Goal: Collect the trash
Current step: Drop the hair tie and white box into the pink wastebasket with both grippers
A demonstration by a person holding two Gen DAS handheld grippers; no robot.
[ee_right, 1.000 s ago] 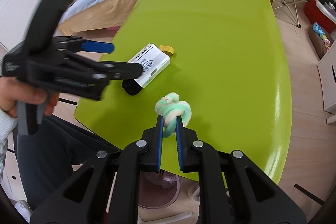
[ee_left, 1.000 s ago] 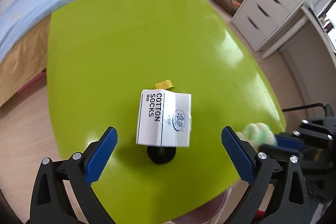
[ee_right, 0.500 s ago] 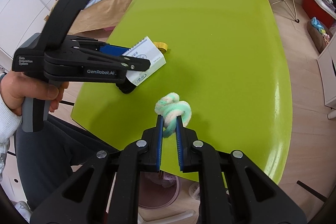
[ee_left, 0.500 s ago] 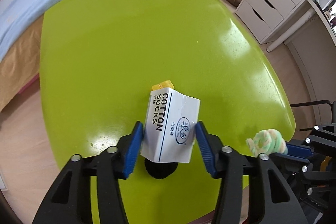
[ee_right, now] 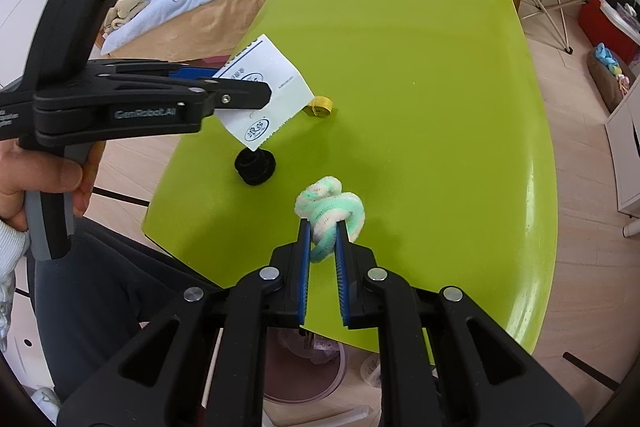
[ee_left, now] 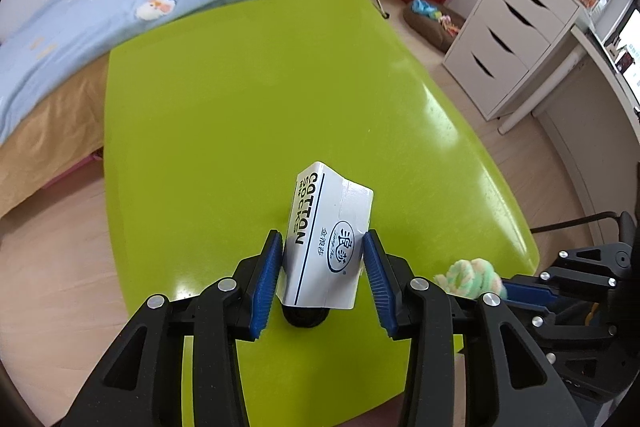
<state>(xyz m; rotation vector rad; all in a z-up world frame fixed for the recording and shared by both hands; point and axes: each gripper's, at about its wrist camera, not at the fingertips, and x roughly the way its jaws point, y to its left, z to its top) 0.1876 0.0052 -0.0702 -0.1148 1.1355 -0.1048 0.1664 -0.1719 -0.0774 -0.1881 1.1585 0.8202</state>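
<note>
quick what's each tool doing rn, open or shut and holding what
Left tool: shut on the sock packet, lifted off the table.
Right tool: shut on the fuzzy knot.

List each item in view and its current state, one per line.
left gripper: shut on the sock package
sock package: lifted off the table, tilted
right gripper: shut on the fuzzy knot
fuzzy knot: held above the table
black sock ball: resting on the table
yellow scrap: resting on the table
</note>
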